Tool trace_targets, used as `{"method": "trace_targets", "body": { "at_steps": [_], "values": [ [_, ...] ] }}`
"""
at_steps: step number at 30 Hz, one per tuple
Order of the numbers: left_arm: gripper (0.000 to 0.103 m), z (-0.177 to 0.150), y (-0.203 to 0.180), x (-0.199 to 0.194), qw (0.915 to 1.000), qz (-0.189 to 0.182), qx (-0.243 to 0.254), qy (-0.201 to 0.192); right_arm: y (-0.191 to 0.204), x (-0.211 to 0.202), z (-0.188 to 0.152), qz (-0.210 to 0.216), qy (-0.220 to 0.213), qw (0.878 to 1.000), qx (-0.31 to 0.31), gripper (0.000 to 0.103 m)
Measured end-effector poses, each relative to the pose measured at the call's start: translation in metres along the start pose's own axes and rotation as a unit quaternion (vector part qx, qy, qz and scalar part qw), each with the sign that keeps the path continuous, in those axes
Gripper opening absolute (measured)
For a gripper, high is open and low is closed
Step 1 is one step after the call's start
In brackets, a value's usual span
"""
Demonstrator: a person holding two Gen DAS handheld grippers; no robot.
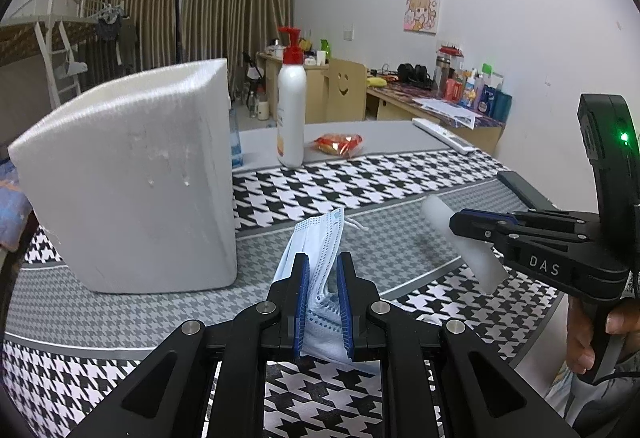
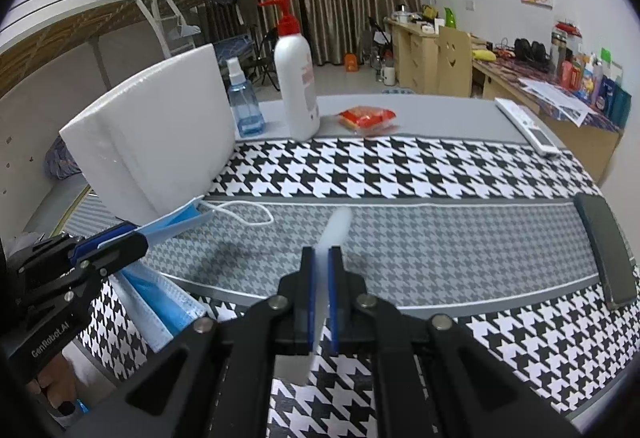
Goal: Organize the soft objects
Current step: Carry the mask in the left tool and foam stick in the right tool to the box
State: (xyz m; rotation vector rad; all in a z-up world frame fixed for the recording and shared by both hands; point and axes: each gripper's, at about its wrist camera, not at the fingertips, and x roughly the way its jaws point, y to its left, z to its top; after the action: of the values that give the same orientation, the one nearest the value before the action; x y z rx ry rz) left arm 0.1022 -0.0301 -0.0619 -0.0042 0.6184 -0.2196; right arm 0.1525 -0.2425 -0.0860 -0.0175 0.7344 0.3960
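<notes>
Mask (image 1: 316, 238) sits pinched between the left claw's (image 1: 323, 258) pads; the right claw (image 2: 321, 252) grips a white foam strip (image 2: 334, 230) above the mat (image 2: 440, 238).

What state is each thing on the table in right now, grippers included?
Left gripper: shut on the masks.
Masks: bunched, lifted at the front.
Right gripper: shut on the foam strip.
Foam strip: held off the mat.
Foam box: upright.
Pump bottle: upright.
Spray bottle: upright.
Snack packet: lying flat.
</notes>
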Motion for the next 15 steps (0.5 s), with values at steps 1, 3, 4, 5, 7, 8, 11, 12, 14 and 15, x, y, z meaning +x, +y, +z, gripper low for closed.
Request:
{"method": "trace_targets", "body": {
  "at_steps": [1, 3, 4, 5, 7, 8, 11, 12, 14, 15],
  "values": [
    [0.015, 0.001, -0.001, -0.002, 1.0, 0.002, 0.003, -0.004, 0.001, -0.001, 0.001, 0.001, -0.003, 1.0, -0.002, 0.008],
    [0.015, 0.005, -0.002, -0.005, 0.9999, 0.003, 0.005, -0.01, 0.003, -0.005, 0.004, 0.003, -0.01, 1.0, -0.007, 0.008],
    [0.015, 0.006, -0.003, -0.007, 0.9999, 0.001, 0.005, -0.013, 0.004, -0.007, 0.005, 0.004, -0.013, 1.0, -0.009, 0.008],
    [0.015, 0.007, -0.003, -0.009, 0.9999, -0.001, 0.004, -0.015, 0.005, -0.008, 0.006, 0.005, -0.015, 1.0, -0.01, 0.008],
    [0.015, 0.011, -0.003, -0.012, 0.9998, -0.005, 0.003, -0.02, 0.007, -0.011, 0.008, 0.006, -0.018, 1.0, -0.014, 0.008],
    [0.015, 0.012, -0.003, -0.012, 0.9997, -0.006, 0.003, -0.022, 0.007, -0.012, 0.01, 0.007, -0.02, 1.0, -0.016, 0.008],
    [0.015, 0.017, -0.005, -0.017, 0.9996, -0.007, 0.005, -0.028, 0.007, -0.016, 0.013, 0.008, -0.028, 0.999, -0.019, 0.008],
    [0.015, 0.019, -0.005, -0.019, 0.9995, -0.008, 0.006, -0.031, 0.007, -0.018, 0.014, 0.008, -0.03, 0.999, -0.02, 0.008],
    [0.015, 0.022, -0.006, -0.022, 0.9993, -0.008, 0.009, -0.035, 0.008, -0.021, 0.017, 0.01, -0.036, 0.999, -0.023, 0.008],
    [0.015, 0.024, -0.007, -0.023, 0.9992, -0.006, 0.011, -0.038, 0.009, -0.022, 0.018, 0.011, -0.038, 0.999, -0.024, 0.008]
  ]
}}
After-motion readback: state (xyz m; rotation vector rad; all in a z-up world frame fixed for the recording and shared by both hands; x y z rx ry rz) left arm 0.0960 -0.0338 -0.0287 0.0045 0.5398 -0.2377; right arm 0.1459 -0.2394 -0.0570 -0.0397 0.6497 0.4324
